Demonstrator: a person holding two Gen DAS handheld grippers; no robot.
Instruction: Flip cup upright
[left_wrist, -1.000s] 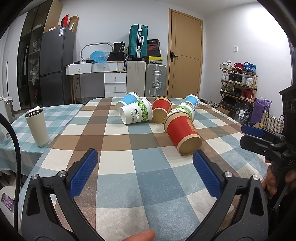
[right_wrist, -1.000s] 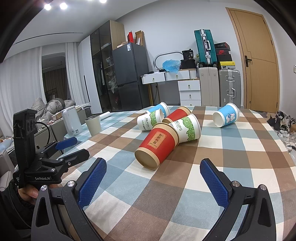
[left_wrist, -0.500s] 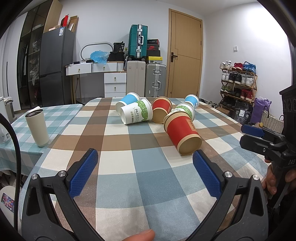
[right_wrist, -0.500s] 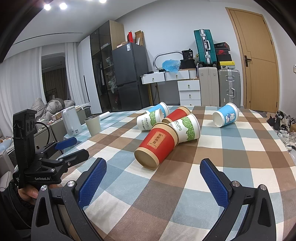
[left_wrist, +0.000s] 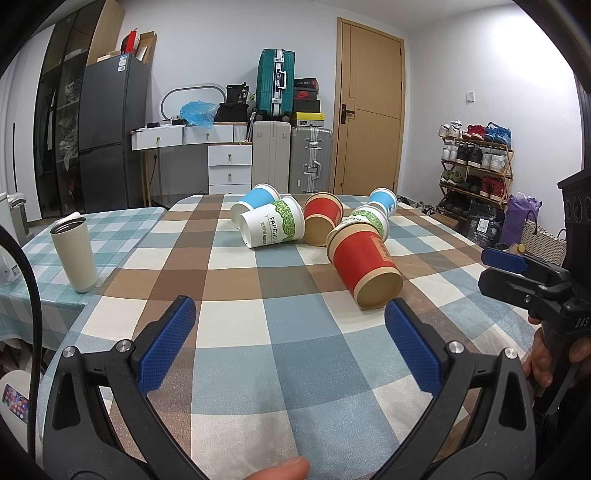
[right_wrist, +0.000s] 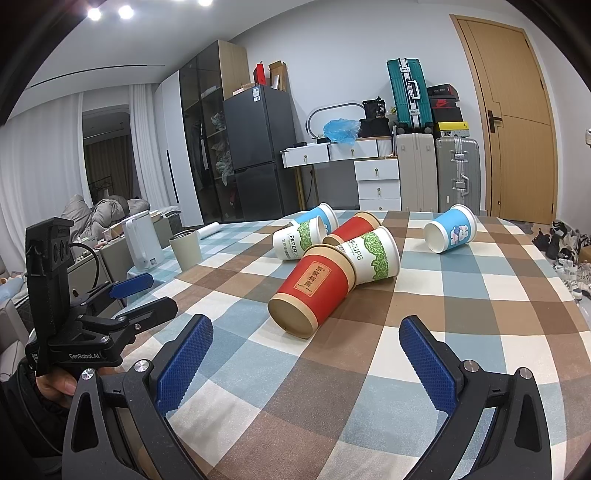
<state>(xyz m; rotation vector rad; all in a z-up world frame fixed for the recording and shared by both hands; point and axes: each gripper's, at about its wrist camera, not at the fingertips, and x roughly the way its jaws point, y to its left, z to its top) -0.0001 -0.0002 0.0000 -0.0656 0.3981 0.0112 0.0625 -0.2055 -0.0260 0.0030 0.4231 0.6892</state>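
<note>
Your left gripper (left_wrist: 290, 332) has its blue-padded fingers spread wide, nothing between them, hovering over the blue, brown and cream checked tablecloth (left_wrist: 236, 332). Your right gripper (right_wrist: 306, 354) is spread just as wide and holds nothing either. Neither claw touches a cup.

The nearest red paper cup with kraft-brown bands (right_wrist: 314, 290) lies on its side ahead of both claws, its brown base end toward you, its far end against a white paper cup with a green leaf band (right_wrist: 373, 254) — also on its side. Behind them lie another white leaf-printed cup (right_wrist: 297, 240), a second red cup (right_wrist: 352, 229) and a blue cup (right_wrist: 323, 216), bunched so closely that you cannot tell which ones touch. A blue cup with a cartoon print (right_wrist: 448, 232) lies apart to the right.

From the left wrist view that far blue cup is mostly hidden behind the white one. A cream tumbler (left_wrist: 75, 253) stands upright on the neighbouring table.
</note>
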